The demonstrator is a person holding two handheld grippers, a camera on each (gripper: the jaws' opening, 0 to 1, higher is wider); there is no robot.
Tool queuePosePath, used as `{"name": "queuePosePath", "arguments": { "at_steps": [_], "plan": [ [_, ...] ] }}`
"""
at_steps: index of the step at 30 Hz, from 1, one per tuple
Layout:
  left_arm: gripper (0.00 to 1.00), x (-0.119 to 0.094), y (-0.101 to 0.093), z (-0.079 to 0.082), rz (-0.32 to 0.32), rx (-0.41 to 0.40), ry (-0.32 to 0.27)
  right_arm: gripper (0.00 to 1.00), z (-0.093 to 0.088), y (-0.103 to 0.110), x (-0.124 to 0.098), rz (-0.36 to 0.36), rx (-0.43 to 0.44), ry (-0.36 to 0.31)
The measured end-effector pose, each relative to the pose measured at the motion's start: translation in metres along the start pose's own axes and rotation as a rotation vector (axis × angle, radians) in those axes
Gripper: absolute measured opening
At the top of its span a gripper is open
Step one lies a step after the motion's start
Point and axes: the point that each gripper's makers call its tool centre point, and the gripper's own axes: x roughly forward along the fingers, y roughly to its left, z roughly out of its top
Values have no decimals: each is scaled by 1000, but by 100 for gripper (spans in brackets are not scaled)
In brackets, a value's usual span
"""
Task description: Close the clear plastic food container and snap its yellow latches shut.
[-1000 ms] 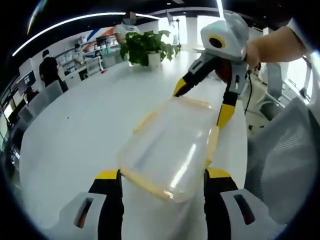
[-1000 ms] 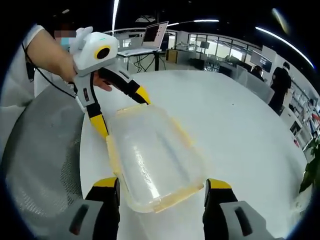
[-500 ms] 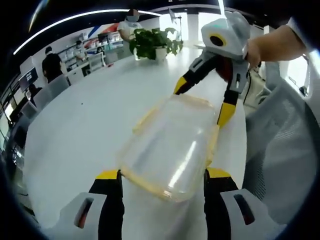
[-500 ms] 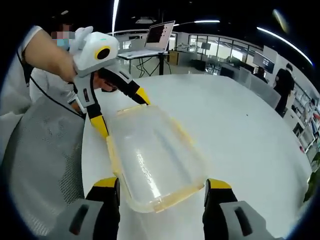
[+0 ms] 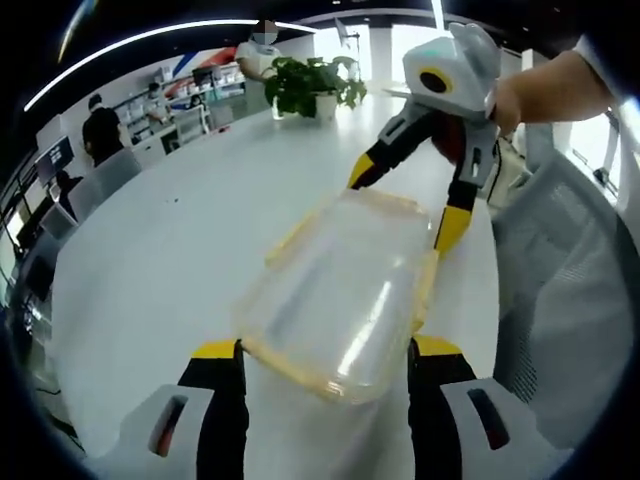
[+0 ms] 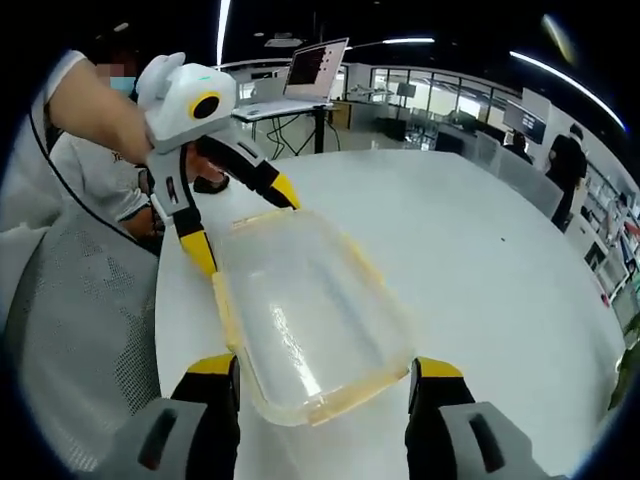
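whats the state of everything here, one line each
clear plastic food container: lid on, held between both tongs above the white table
left tongs: open, straddling one short end of the container
right tongs: open, straddling the other short end
yellow latches: snapped or not, cannot tell

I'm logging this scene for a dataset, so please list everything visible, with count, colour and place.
Food container: one, clear with yellow latches, held between both grippers above the table.
Table: one, white, under the container.
Potted plant: one, green, far end of the table.
Laptop: one, open, on a far desk.
Mesh chair: one, grey, beside the table.
People: several, in the background.
Left gripper: yellow-tipped, open around one container end.
Right gripper: yellow-tipped, open around the other end.
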Motion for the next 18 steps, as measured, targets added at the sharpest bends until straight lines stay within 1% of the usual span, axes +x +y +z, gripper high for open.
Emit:
{"name": "queuePosePath", "arguments": {
  "at_steps": [9, 18],
  "plan": [
    [63, 6, 16, 5, 4, -2, -7, 67, 5, -17, 6, 2, -5, 10],
    [63, 15, 40, 13, 10, -7, -4, 67, 15, -39, 15, 4, -9, 7]
  ]
}}
